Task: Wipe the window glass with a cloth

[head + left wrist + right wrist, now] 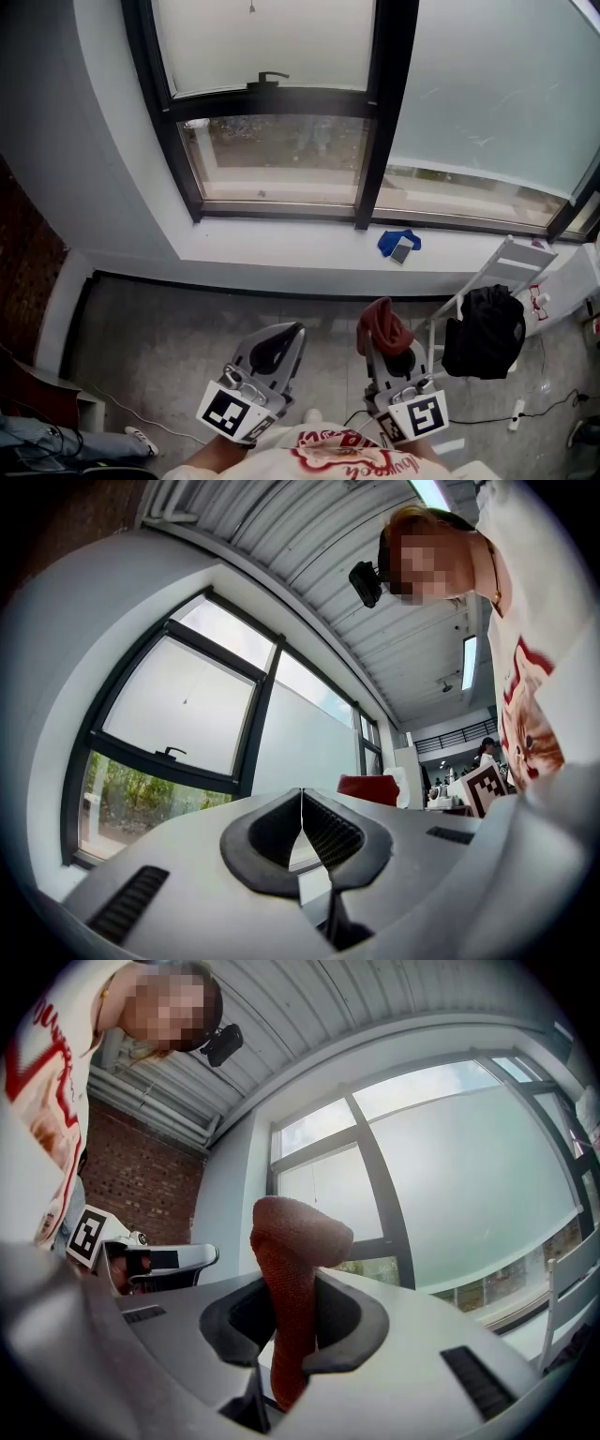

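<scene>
A rust-red cloth (382, 325) (289, 1269) sticks up bunched from my right gripper (386, 349) (287, 1321), whose jaws are shut on it. My left gripper (281, 342) (301, 829) is shut with nothing between its jaws. Both are held low over the floor, well short of the window. The window glass (281, 150) (178, 700) (459, 1194) is in black frames: frosted upper panes, a clear lower pane, and a handle (270, 77) on the middle bar.
A white sill (309, 246) runs under the window with a blue cloth and a small grey object (400, 246) on it. A white folding rack (506, 267) with a black bag (485, 330) stands at right. Cables lie on the grey floor (169, 328).
</scene>
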The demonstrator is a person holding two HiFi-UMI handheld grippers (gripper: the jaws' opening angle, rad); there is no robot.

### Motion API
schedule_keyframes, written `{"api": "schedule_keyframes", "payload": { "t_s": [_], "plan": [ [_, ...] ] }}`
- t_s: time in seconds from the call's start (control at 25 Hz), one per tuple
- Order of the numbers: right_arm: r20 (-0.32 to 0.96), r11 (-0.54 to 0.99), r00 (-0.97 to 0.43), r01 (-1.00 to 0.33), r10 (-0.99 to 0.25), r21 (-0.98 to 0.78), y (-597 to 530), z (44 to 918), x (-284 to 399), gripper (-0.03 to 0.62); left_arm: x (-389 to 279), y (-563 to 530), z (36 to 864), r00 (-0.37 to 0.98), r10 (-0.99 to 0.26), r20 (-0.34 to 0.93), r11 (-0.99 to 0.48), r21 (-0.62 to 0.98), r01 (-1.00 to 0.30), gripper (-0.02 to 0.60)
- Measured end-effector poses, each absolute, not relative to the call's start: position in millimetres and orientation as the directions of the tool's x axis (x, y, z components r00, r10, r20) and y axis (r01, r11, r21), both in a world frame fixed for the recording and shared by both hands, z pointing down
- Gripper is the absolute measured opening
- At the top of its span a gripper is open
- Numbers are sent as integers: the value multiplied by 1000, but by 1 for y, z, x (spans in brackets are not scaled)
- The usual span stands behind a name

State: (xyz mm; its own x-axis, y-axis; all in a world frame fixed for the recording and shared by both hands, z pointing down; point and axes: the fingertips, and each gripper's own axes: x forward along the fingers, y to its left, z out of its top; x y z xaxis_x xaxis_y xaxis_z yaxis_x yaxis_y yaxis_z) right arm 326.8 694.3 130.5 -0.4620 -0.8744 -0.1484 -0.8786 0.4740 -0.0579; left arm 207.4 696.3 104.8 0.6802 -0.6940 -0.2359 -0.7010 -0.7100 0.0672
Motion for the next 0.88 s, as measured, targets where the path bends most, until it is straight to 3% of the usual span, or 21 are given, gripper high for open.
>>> {"api": "schedule_keyframes", "payload": {
  "t_s": [0.44,0.88],
  "plan": [
    [-164,536,-521,-842,-837,-62,663,137,331,72,213,675,116,645,-738,-198,-670,108,-734,21],
    [-150,492,-479,-868,-865,-69,596,145,333,72,216,603,118,674,-708,-209,-701,95,-707,21]
  ]
}}
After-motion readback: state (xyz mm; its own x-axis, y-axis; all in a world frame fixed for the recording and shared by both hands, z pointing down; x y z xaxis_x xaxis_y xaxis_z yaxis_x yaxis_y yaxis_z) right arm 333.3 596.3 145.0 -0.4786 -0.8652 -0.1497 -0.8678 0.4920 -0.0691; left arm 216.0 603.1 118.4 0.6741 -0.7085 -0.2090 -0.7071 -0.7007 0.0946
